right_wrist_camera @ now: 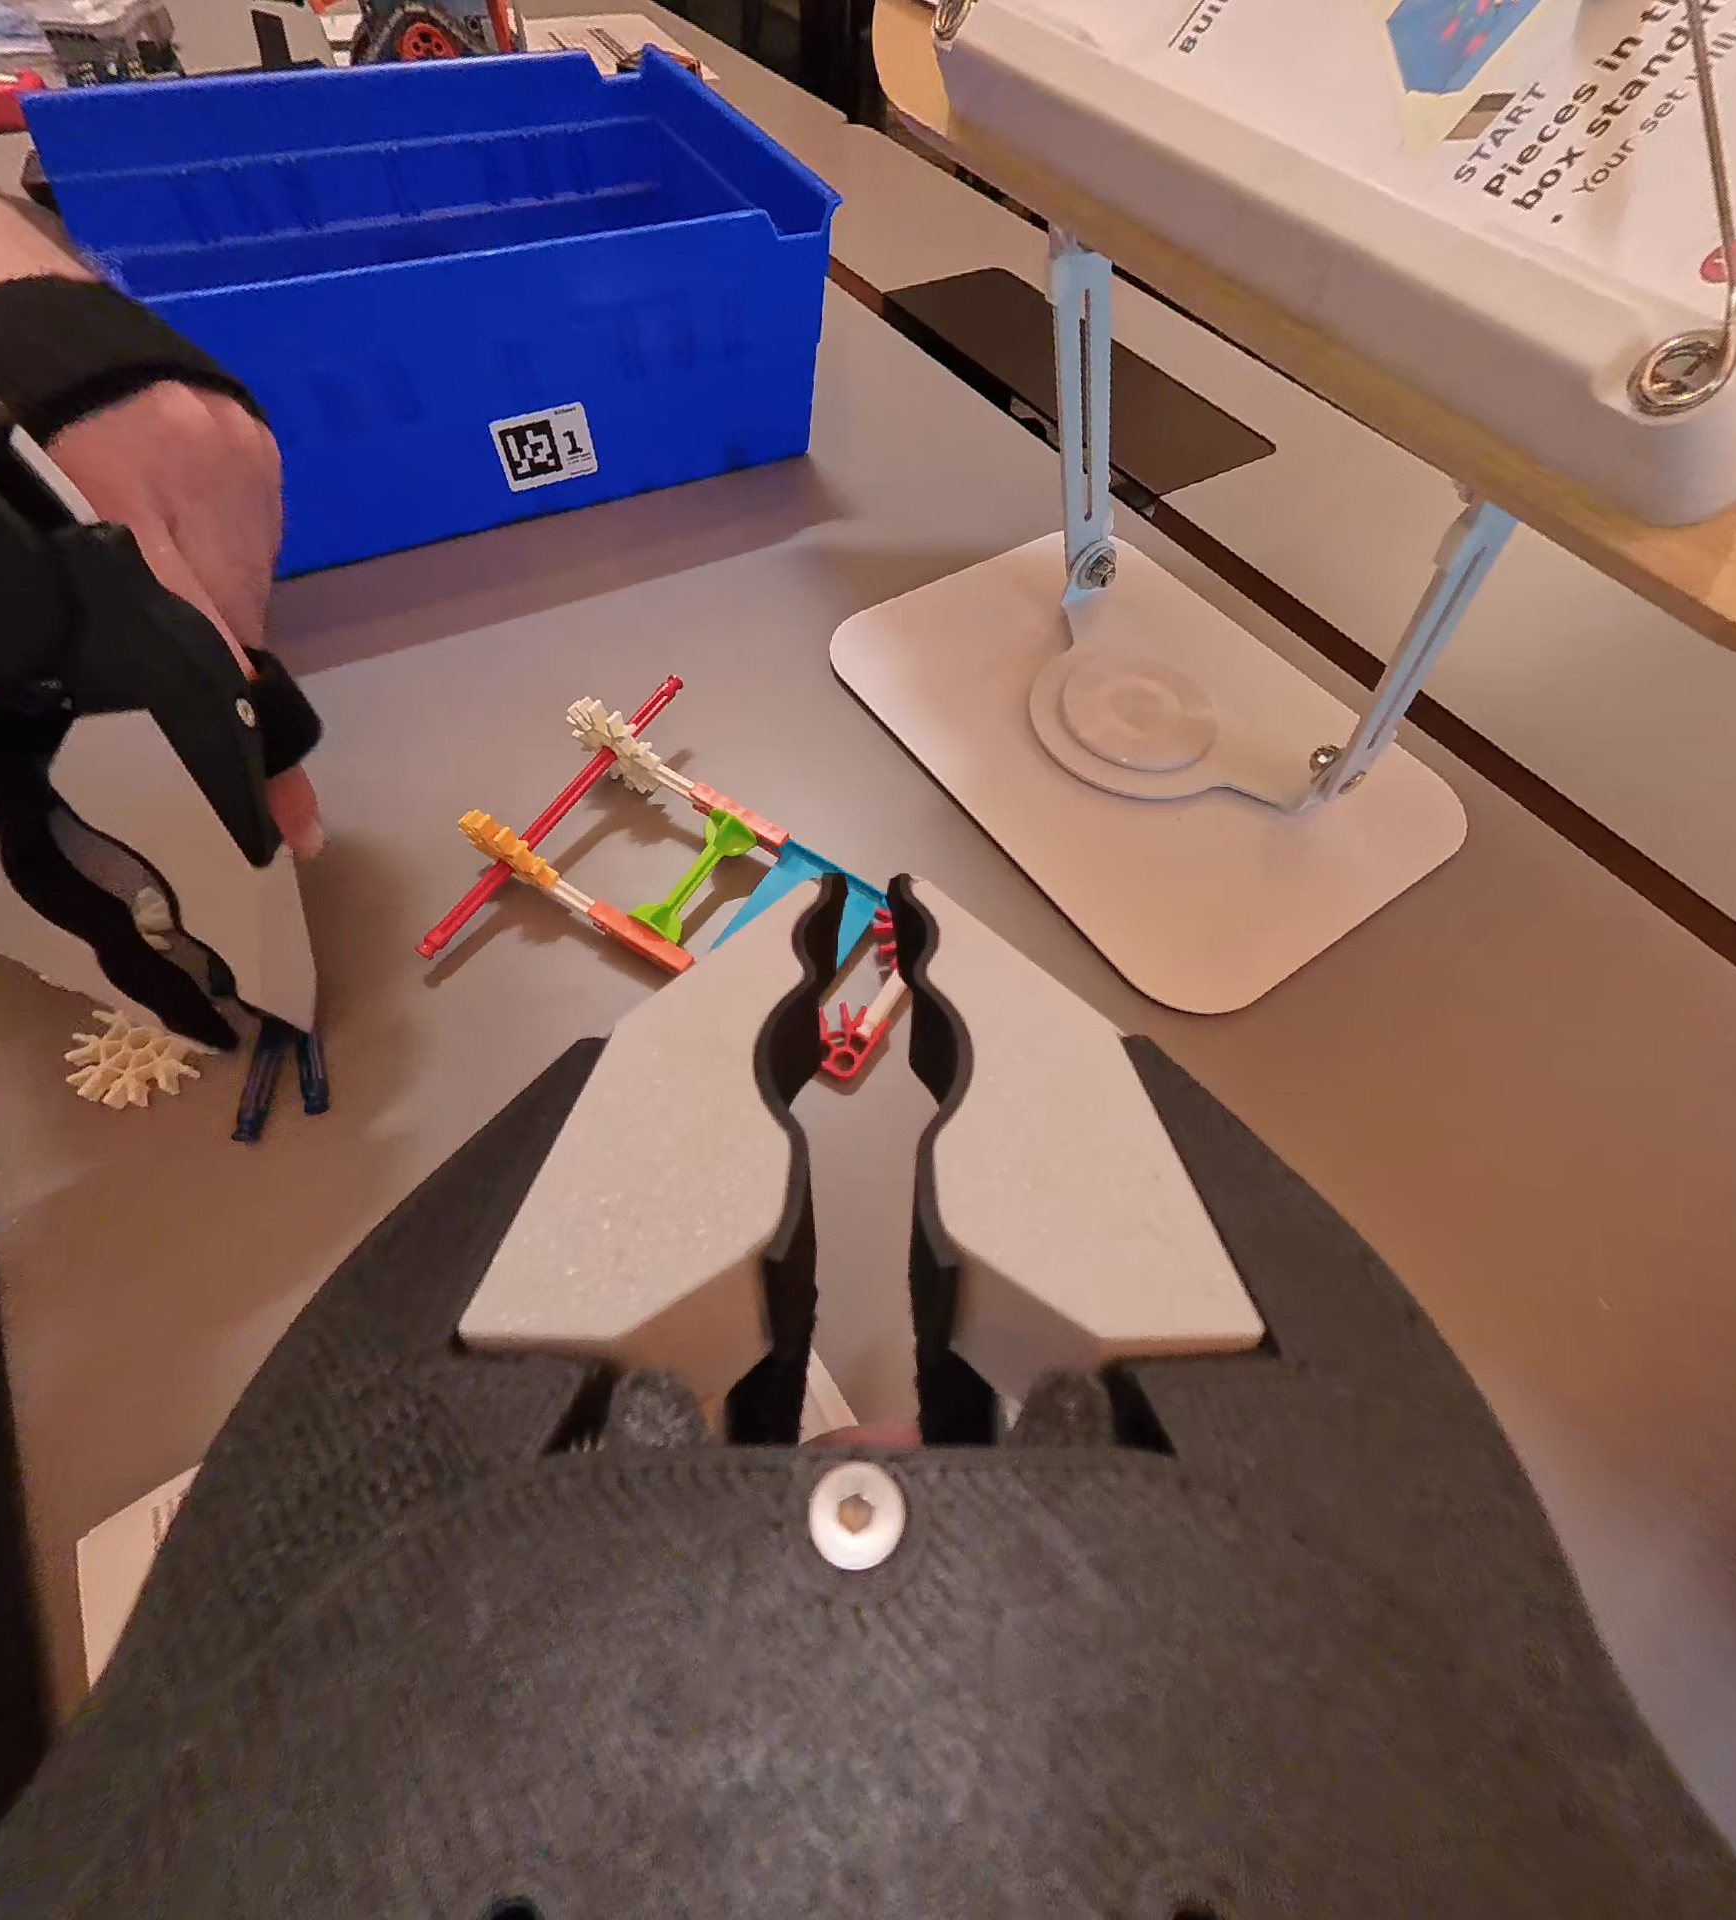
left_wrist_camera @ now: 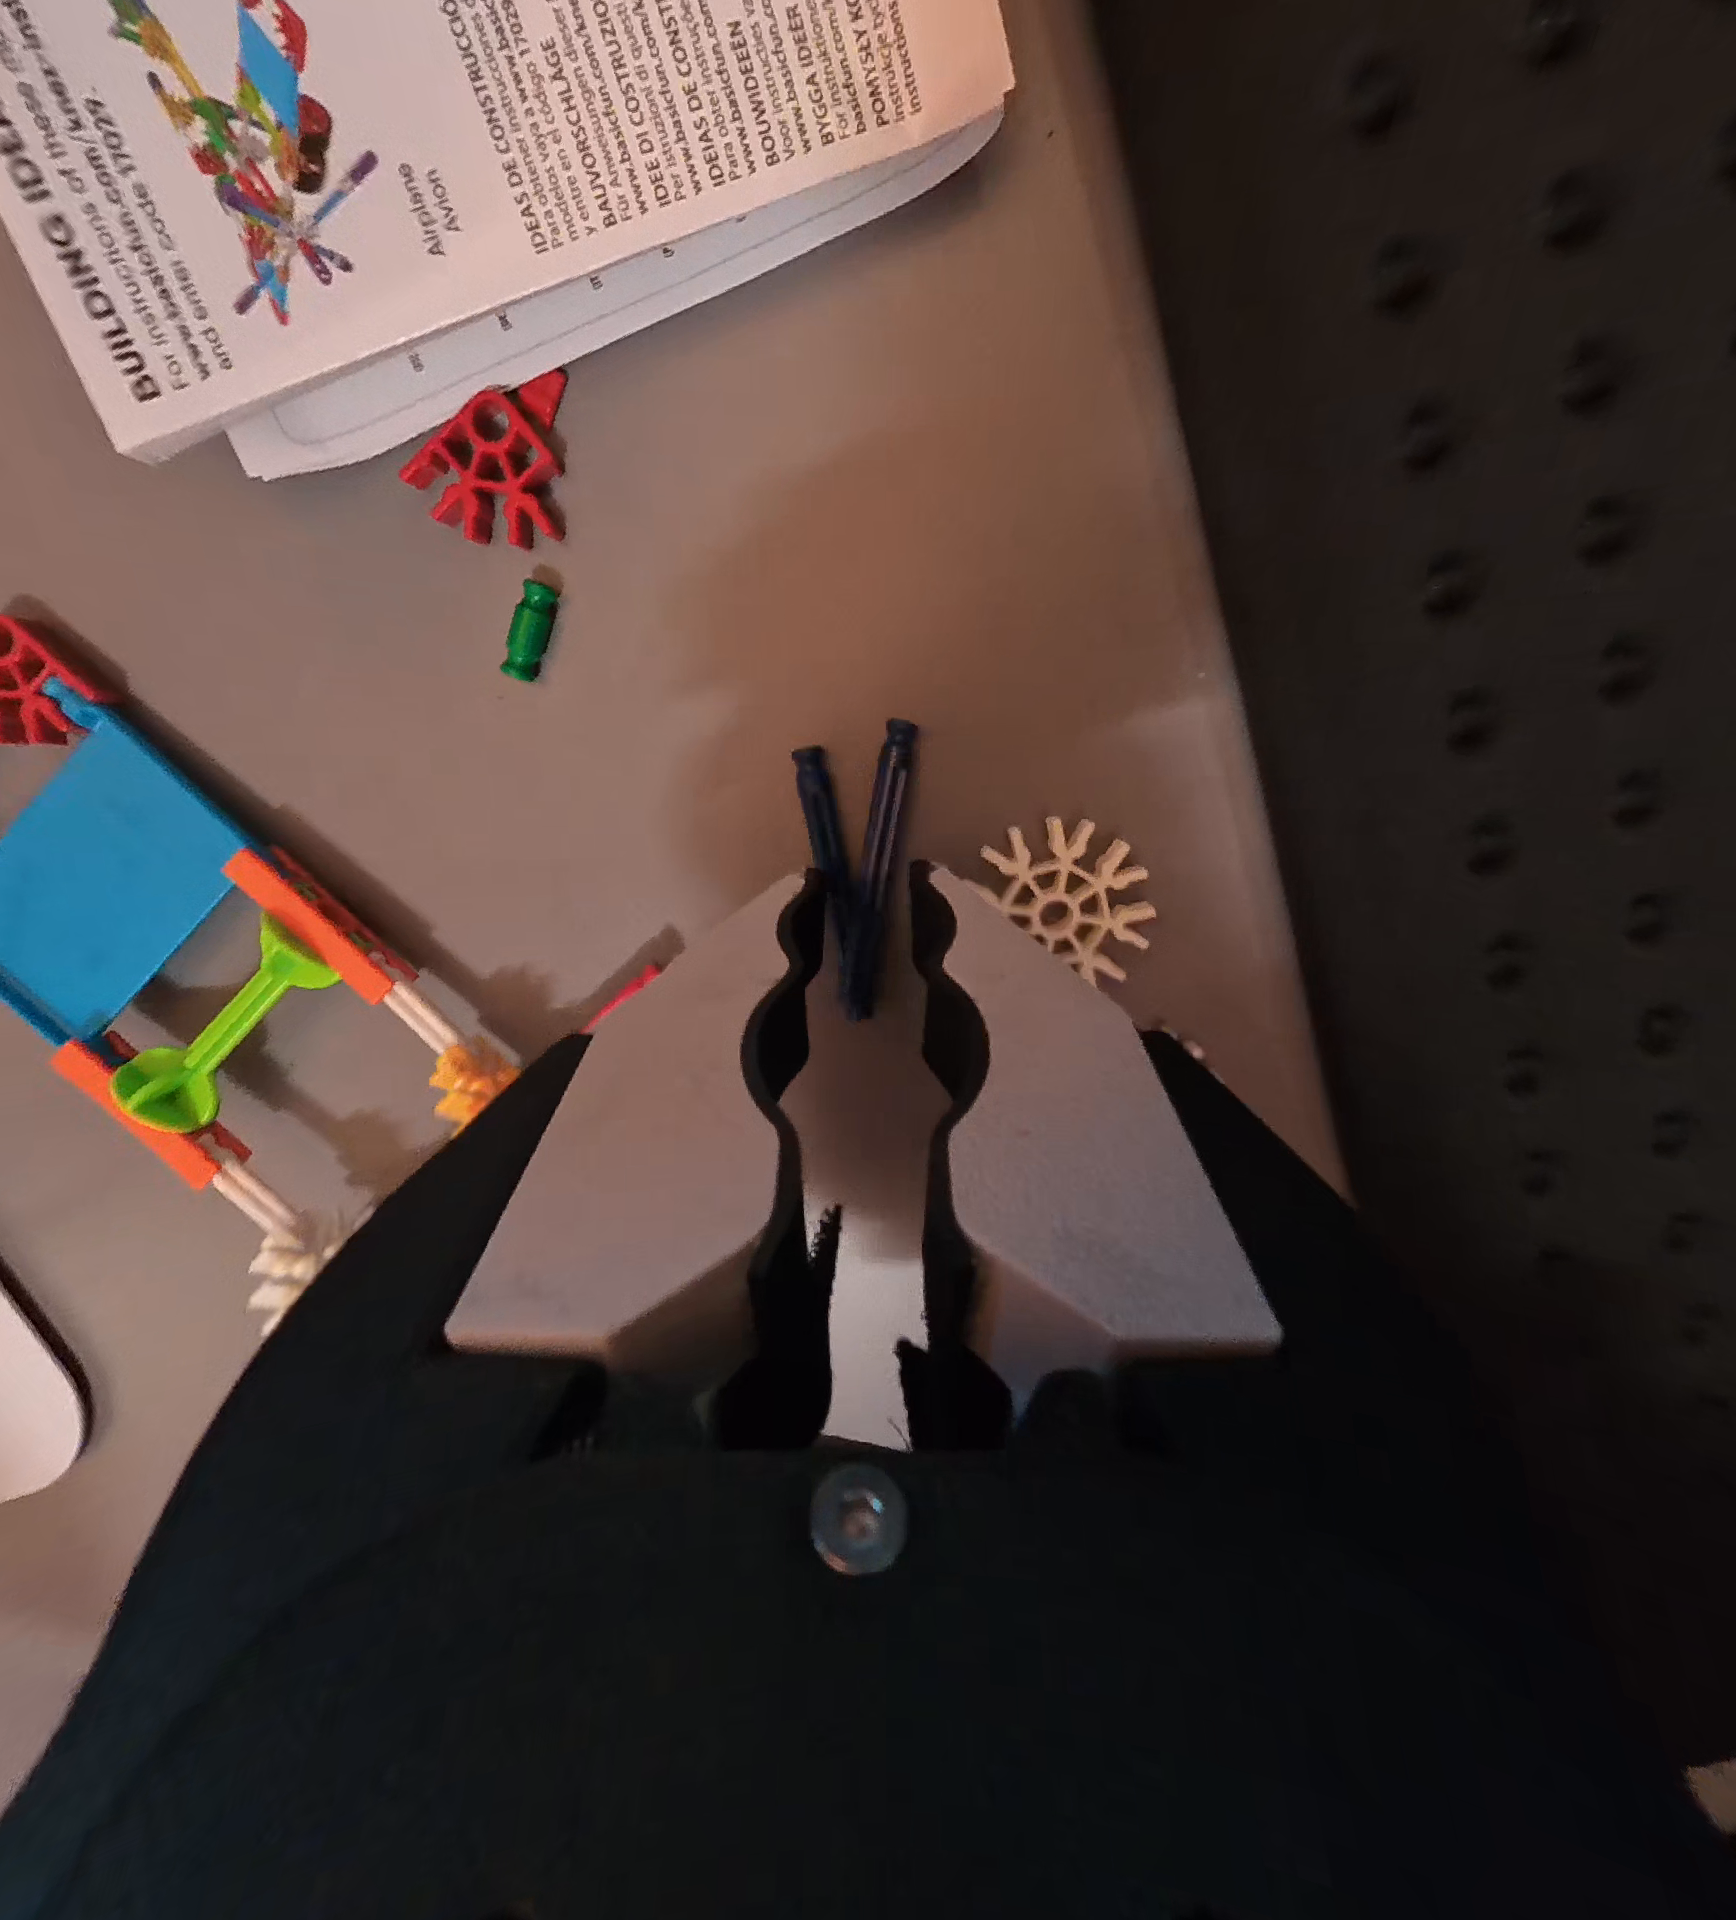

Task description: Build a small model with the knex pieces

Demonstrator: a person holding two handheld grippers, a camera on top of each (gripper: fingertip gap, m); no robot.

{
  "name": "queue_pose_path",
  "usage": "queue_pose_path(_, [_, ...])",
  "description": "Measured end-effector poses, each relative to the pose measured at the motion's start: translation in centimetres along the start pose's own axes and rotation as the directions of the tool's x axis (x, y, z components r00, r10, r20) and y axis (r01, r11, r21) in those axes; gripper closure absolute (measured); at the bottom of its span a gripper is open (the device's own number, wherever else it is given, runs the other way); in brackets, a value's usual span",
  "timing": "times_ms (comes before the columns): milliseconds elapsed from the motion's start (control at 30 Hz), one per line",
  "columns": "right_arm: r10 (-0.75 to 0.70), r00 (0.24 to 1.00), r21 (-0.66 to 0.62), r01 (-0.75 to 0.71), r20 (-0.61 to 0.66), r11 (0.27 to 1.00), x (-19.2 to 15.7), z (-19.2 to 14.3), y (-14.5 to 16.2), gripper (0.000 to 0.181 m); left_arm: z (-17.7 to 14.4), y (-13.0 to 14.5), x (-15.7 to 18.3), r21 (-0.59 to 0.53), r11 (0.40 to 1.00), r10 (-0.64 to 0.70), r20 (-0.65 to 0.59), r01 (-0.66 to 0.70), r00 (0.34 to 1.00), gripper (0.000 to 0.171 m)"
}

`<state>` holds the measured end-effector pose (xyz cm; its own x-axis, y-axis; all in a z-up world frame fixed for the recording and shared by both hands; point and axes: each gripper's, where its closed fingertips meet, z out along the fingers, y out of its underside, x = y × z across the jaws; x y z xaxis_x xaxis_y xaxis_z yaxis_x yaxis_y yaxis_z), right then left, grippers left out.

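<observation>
Jaws of your left gripper point(left_wrist_camera: 859, 883) stand slightly apart around two dark blue rods point(left_wrist_camera: 859, 873) on the table point(left_wrist_camera: 843, 582), cream snowflake connector point(left_wrist_camera: 1072, 899) just beside. Your right gripper point(right_wrist_camera: 859, 894), jaws narrowly parted and empty, hovers over the colourful rod assembly point(right_wrist_camera: 635, 842).

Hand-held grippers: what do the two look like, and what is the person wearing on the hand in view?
Each hand-held gripper, left and right, has a black textured plastic body with a silver screw at its centre, and two pale grey wedge-shaped fingers lined with wavy black pads. No cables show. The person's left hand wears a black fingerless glove or wrist wrap.
</observation>
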<state>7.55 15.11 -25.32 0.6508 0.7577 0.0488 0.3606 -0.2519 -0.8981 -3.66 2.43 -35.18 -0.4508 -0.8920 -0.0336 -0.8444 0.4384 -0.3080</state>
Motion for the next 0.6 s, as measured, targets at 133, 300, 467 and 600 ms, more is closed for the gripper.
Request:
queue_pose_path(133, [0.006, 1.0, 0.004, -0.006, -0.01, 1.0, 0.4, -0.2, 0.0, 0.174, -4.4, 1.0, -1.5, 0.047, 0.998, -0.038, 0.097, 0.034, 0.995, 0.157])
queue_pose_path(300, [0.016, 1.0, -0.003, -0.016, -0.009, 1.0, 0.7, -0.1, 0.3, 0.174, -12.1, 6.8, -3.8, 0.046, 0.991, -0.13, 0.273, 0.122, 0.953, 0.159])
queue_pose_path(467, [0.019, 1.0, -0.019, -0.019, -0.008, 1.0, 0.7, 0.3, 0.8, 0.173, -19.2, 16.9, -7.1, -0.008, 0.961, -0.242, 0.47, 0.278, 0.849, 0.161])
queue_pose_path(600, [0.029, 0.999, -0.029, -0.03, -0.013, 0.999, 1.0, 0.5, 1.2, 0.174, -20.1, 25.1, -9.5, -0.058, 0.921, -0.303, 0.514, 0.385, 0.803, 0.159])
